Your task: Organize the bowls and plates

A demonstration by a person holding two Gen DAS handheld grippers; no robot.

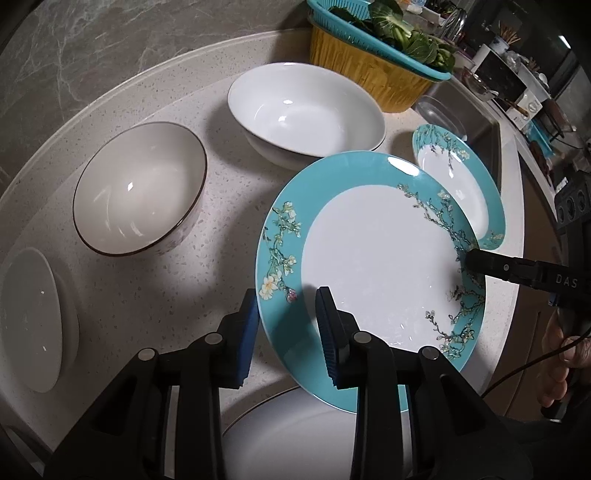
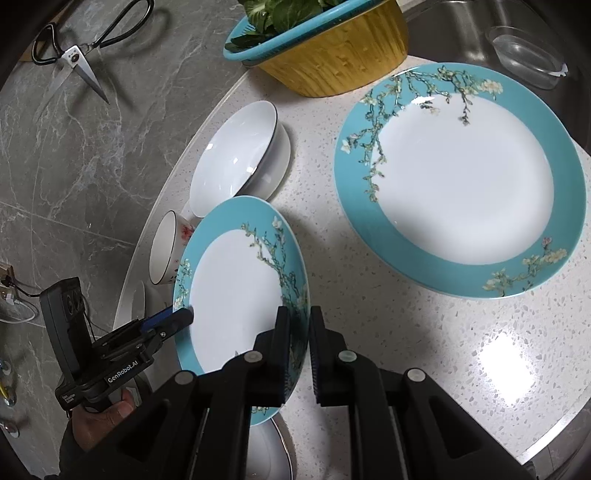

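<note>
A teal-rimmed plate with a blossom pattern (image 1: 376,258) (image 2: 232,288) hangs tilted above the counter, held from both sides. My left gripper (image 1: 286,295) (image 2: 184,314) is shut on its near rim, one blue pad under the rim and one on top. My right gripper (image 2: 300,310) (image 1: 469,258) is shut on the opposite rim. A second, matching teal plate (image 1: 461,177) (image 2: 458,177) lies flat on the counter by the sink. A wide white bowl (image 1: 306,110) (image 2: 236,155) and a dark-rimmed bowl (image 1: 140,188) (image 2: 166,251) stand behind the held plate.
A white plate (image 1: 295,435) lies under the held plate, and another white dish (image 1: 29,321) sits at the far left. A yellow tub with a teal colander of greens (image 1: 369,66) (image 2: 332,55) stands at the back. Scissors (image 2: 74,55) hang on the wall. The sink (image 2: 461,22) holds a clear container (image 2: 524,55).
</note>
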